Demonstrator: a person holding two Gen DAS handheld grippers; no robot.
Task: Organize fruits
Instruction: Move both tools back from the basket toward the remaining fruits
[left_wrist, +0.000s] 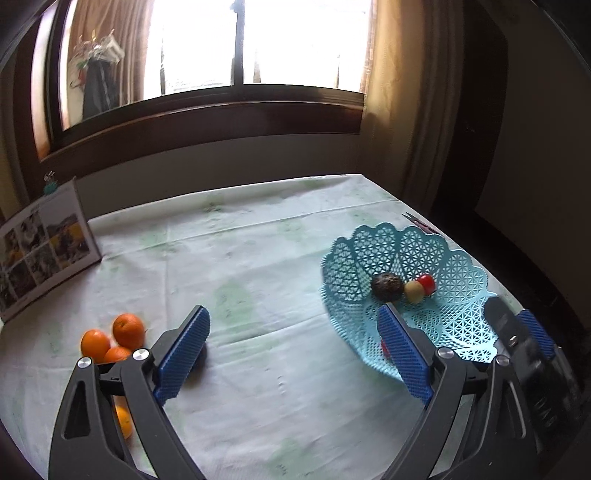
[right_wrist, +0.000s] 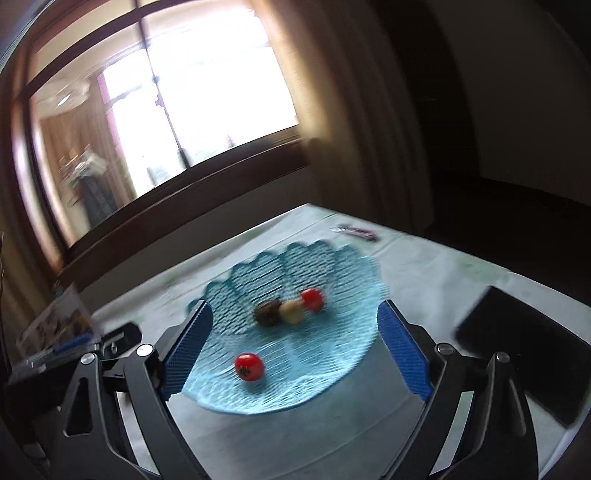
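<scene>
1. While both tools hang over the pale cloth-covered table (left_wrist: 258, 258), far left: a propped photo card (left_wrist: 44, 258), standing clear of everything else.
2. Next, near the left edge: round orange citrus fruits (left_wrist: 110, 338), bunched and touching, on the cloth, partly hidden behind the left gripper (left_wrist: 291, 354). Probably firm, moderately heavy, with a dimpled skin that grips well; best pinched across the widest girth, not near top or bottom, lest they squirt out.
3. Left gripper: blue ribbed pads wide apart, nothing between them but bare cloth.
4. Further right: a light blue perforated plastic basket with scalloped rim (left_wrist: 461, 266), likely light and easily nudged or tipped by a push on its rim.
5. Inside the basket: a dark mottled round fruit (left_wrist: 386, 287), touching a small pale yellow fruit (left_wrist: 413, 291), that beside a small red fruit (left_wrist: 426, 282); nearer the front, alone, a red tomato-like fruit (right_wrist: 250, 366). Small, smooth, probably soft-skinned; light pressure only.
6. Right gripper (right_wrist: 295, 350): jaws spread, empty, straddling the basket's near side, frame blurred.
7. Far right: a dark flat object (right_wrist: 517, 347), unclear.
</scene>
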